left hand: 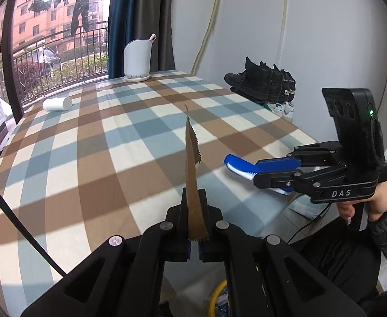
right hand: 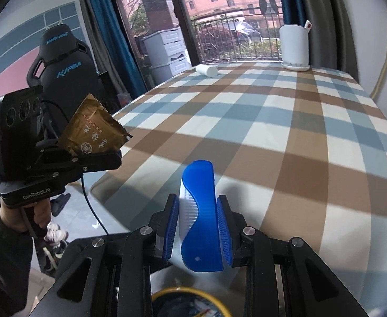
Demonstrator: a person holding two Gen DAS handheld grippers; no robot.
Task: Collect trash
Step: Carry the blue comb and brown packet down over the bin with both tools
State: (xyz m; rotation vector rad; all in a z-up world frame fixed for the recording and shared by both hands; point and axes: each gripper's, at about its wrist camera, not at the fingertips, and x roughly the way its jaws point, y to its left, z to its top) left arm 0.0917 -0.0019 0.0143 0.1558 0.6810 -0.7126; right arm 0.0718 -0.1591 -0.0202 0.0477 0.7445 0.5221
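Holding a flat gold-brown foil wrapper with serrated edges [left hand: 193, 185], the left gripper [left hand: 194, 198] has its jaws pressed together on the wrapper's lower end, edge-on to its own camera, face-on in the right wrist view [right hand: 94, 132]. The right gripper [right hand: 197, 227] pinches a blue plastic scrubbing brush with white bristles [right hand: 198, 211] between its blue ribbed pads [right hand: 170, 227]; jaws part-spread by the brush's width. Both sit at the near edge of the table with the brown, blue and cream checked cloth [left hand: 114, 145], over a yellow-rimmed bin [right hand: 177, 292] just below, likely so the wrapper can be dropped in. A white paper cup lying on its side [left hand: 57, 104] is at the far left, well apart: probably more trash to collect. A white upright holder on a saucer [left hand: 137, 60] stands at the far edge.
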